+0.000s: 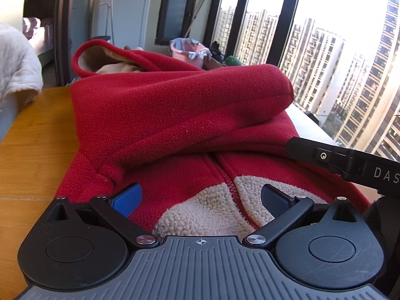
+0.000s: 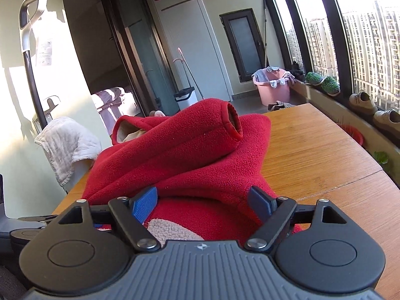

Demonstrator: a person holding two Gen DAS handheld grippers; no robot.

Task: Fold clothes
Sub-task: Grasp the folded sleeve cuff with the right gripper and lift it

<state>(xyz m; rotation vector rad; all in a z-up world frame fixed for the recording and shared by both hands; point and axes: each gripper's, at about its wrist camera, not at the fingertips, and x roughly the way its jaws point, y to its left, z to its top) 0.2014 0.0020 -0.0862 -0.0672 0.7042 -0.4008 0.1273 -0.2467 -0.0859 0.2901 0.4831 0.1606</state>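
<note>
A red fleece jacket [image 1: 175,115] with cream lining lies on the wooden table [image 1: 32,135], one sleeve folded across its body. Its zipper and cream hem patch lie near me. My left gripper [image 1: 200,197] is open, its jaws wide apart over the hem at the zipper, holding nothing. In the right wrist view the same jacket [image 2: 180,150] shows with the sleeve cuff [image 2: 233,122] pointing right. My right gripper [image 2: 202,202] is open over the jacket's near edge, empty. Part of the right gripper [image 1: 350,162] shows at the right of the left wrist view.
A white towel [image 2: 67,145] hangs over a chair at the table's left. A pink laundry basket [image 2: 273,87] stands on the floor at the back. Shoes [image 2: 362,102] sit on the window sill to the right. Bare table [image 2: 312,145] lies right of the jacket.
</note>
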